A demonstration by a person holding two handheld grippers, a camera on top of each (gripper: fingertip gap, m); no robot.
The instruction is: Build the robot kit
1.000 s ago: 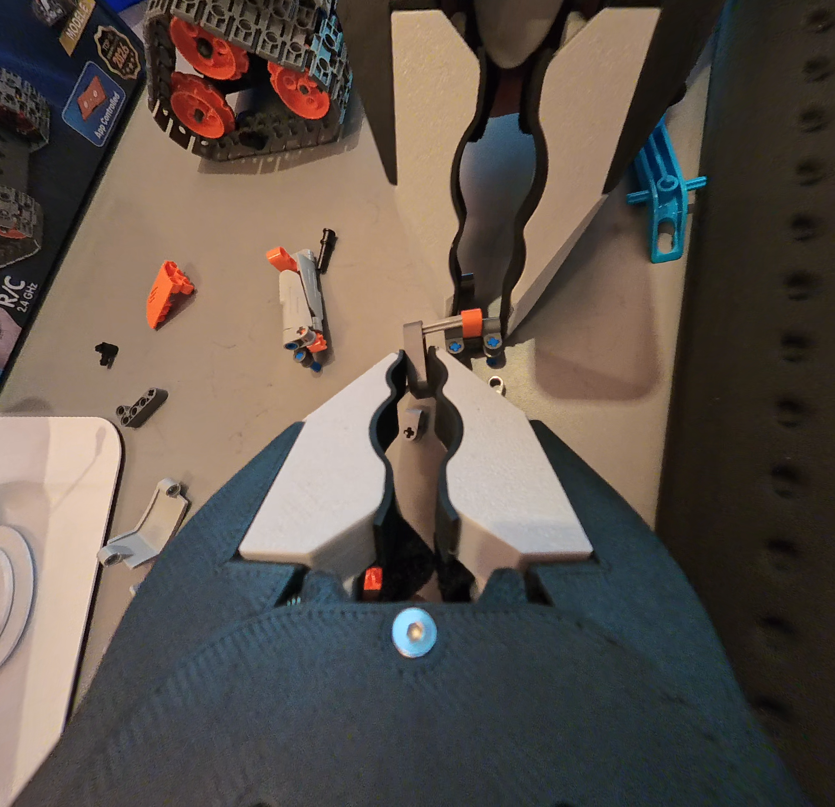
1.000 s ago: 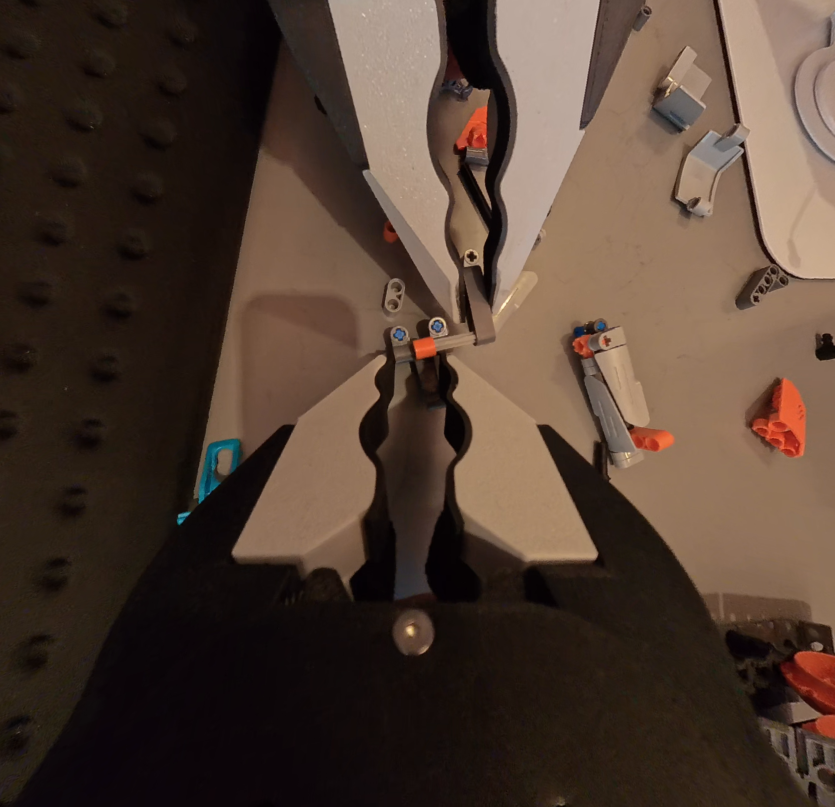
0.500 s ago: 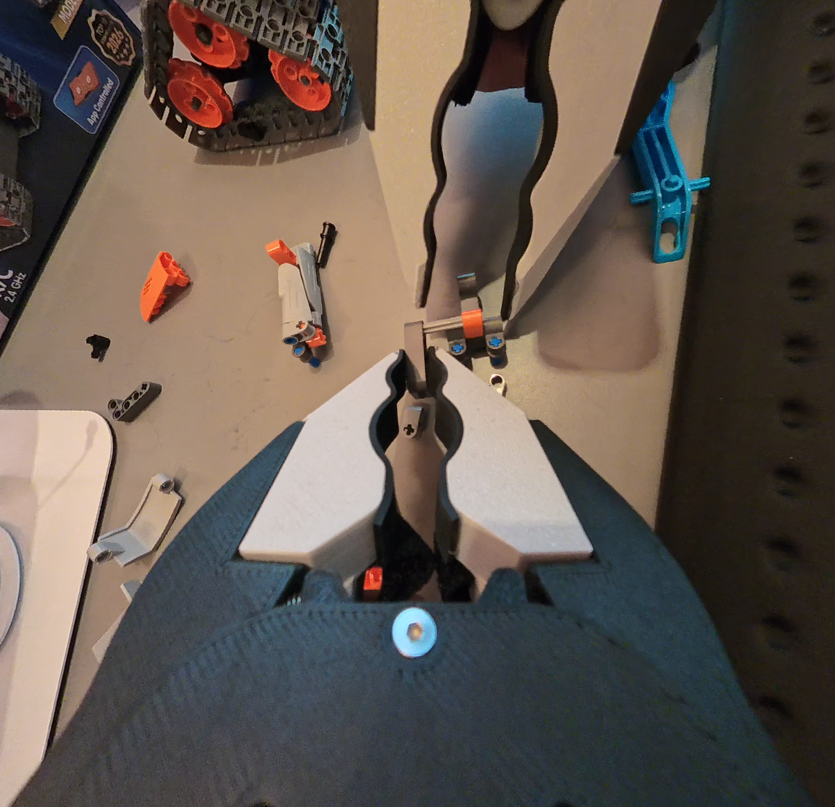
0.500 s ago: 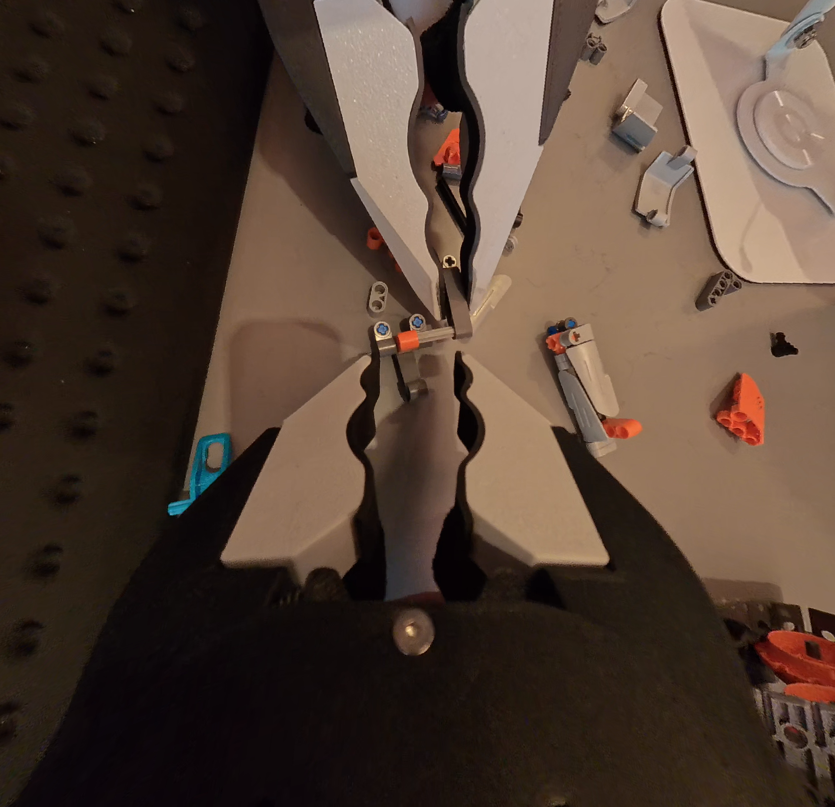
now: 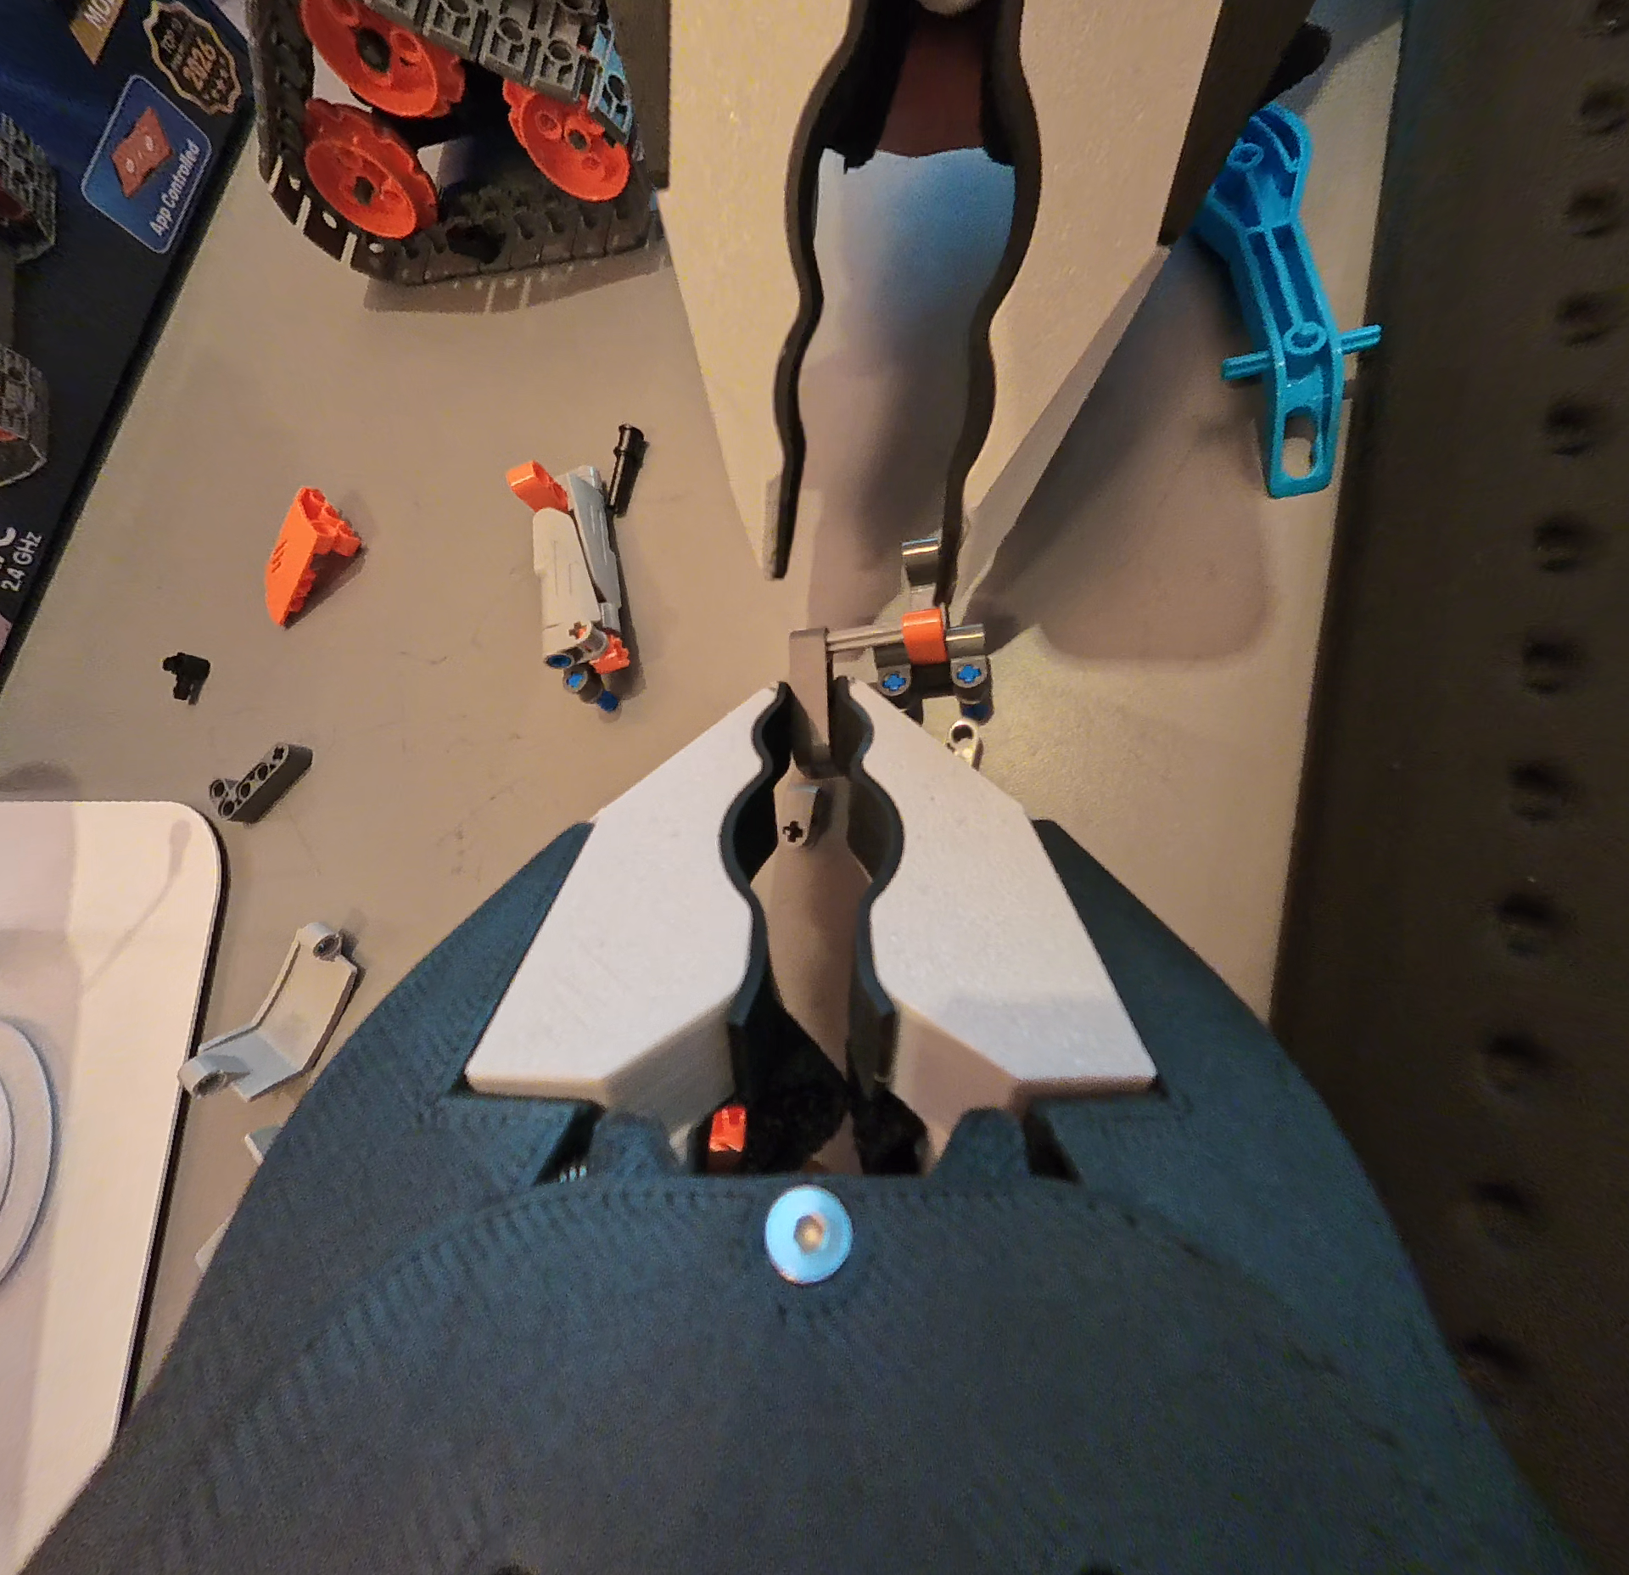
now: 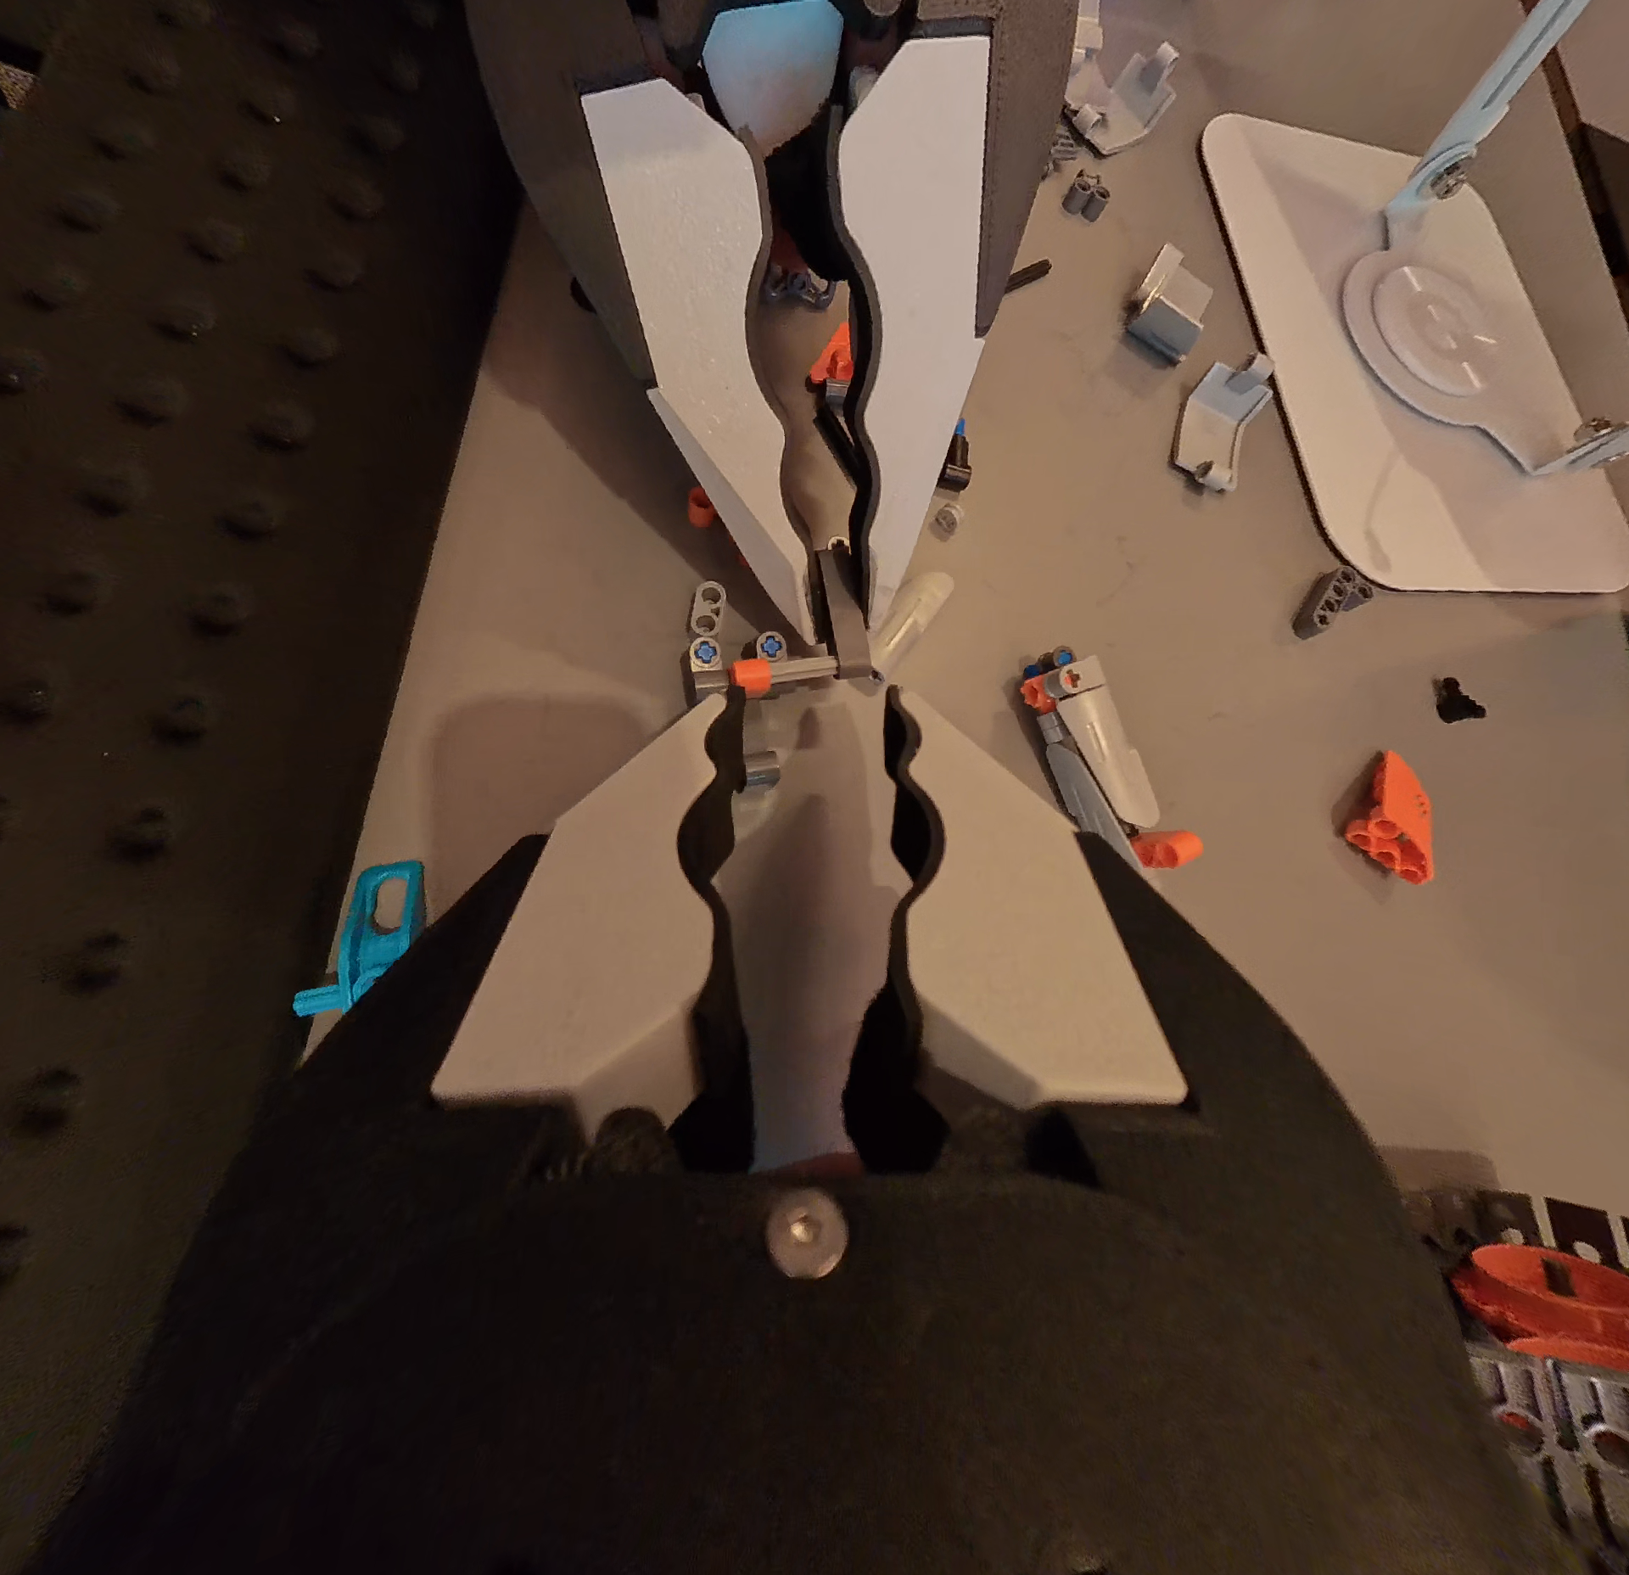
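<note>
On the grey tabletop (image 5: 458, 369), far left, sits a tracked vehicle (image 5: 441, 113). The left gripper (image 5: 811, 721) has its fingers closed on a dark beam (image 5: 809, 695) joined to an axle assembly (image 5: 921, 642). The right gripper (image 6: 807, 704) is spread open; one finger seems to touch the assembly.

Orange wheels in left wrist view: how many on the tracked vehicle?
3 wheels: upper left, below it, right. The vehicle runs behind the right gripper and off frame, so more may be hidden.
</note>
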